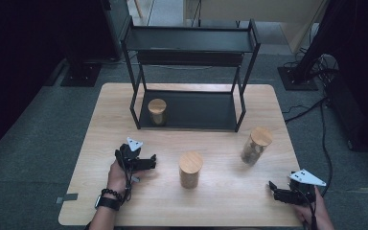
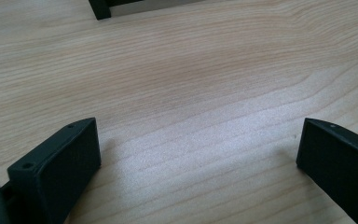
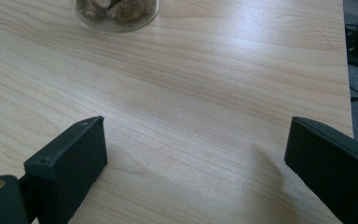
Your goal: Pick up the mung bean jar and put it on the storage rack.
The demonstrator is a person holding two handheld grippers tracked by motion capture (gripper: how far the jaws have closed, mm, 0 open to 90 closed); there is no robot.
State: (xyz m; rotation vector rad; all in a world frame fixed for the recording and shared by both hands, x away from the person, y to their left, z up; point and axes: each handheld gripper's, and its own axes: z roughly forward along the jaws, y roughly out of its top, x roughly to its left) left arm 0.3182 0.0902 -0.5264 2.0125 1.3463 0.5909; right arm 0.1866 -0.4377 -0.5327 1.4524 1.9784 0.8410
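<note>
**Both grippers low over the table, jaws wide, nothing held**

Left gripper: seen from the high view at about 8 o'clock on the wooden table, held in the person's left hand, which wears a dark bead bracelet and a watch at the wrist. It points toward 3 o'clock, at the middle jar. In the left gripper view the jaws stand wide apart with bare wood grain between them; nothing gripped.

Right gripper: at about 4 o'clock, near the table's right front corner, in the right hand. It points toward 9 o'clock. In the right gripper view the jaws are likewise spread wide, only tabletop between them; nothing gripped.

Middle jar: wooden lid, upright, close to table centre, slightly toward 6 o'clock. It stands between the two grippers, nearer the left one, apart from both.

Right jar: clear glass with wooden lid, brownish lumpy contents, at about 3 o'clock, apart from the right gripper. Its base shows at 12 o'clock of the right gripper view.

Third jar: wooden lid, standing on the bottom shelf of the black rack, left end. Rack sits at 12 o'clock on the table; one black foot shows at the top of the left gripper view.
</note>
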